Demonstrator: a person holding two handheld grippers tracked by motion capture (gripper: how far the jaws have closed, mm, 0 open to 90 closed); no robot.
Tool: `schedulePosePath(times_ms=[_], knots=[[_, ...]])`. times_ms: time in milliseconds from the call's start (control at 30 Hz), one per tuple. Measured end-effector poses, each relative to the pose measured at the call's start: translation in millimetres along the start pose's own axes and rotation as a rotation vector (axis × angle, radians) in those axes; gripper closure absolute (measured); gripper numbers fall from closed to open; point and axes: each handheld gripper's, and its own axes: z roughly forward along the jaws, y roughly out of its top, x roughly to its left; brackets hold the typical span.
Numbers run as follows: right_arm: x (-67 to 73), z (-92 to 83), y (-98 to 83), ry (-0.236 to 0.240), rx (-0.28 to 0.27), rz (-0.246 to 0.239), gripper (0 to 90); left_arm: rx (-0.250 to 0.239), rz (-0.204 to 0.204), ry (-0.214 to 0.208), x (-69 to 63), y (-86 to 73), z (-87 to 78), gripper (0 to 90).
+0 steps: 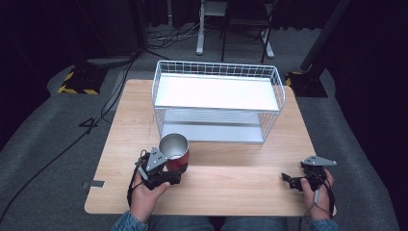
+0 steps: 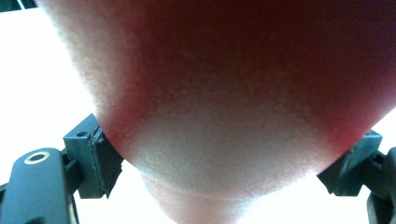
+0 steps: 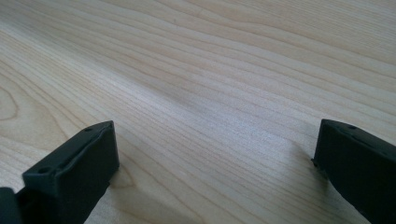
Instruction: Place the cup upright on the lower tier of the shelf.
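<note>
So on our left side, the left gripper (image 1: 174, 169) is clamped on the red cup (image 1: 175, 153), jaws pressed on either side of its lower wall. You can see it best in the left gripper view, where the cup (image 2: 243, 93) bulges right between the black pads (image 2: 100, 158). The cup sits just ahead of that gripper, near the front edge of the wire rack (image 1: 216, 100).

What worries us: the wall is round and looks slick, and the grip is low on the body. If we tilt or swing it fast, we reckon it could pivot in the jaws or slide out and roll across the table (image 1: 240, 192). Bumping the rack's wire rim on the way in could knock it loose too.

The cup stands upright, long axis vertical, open mouth up, shiny inside showing.

Over on our right, the right gripper (image 1: 292, 180) hangs low over bare wood, jaws spread wide with nothing between them.
</note>
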Motion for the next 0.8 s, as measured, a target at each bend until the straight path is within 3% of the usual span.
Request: schedulePosePath(times_ms=[200,467,800], knots=[[0.0,0.0,0.0,0.0,0.0,0.0,0.3,0.001,0.008,-0.013,-1.4,9.8,5.6,16.3],[0.0,0.0,0.0,0.0,0.0,0.0,0.3,-0.046,0.013,-0.012,-2.8,27.1,14.9,16.3],[-0.1,0.0,0.0,0.0,0.0,0.0,0.3,-0.055,0.022,-0.034,-6.0,40.0,40.1,16.3]])
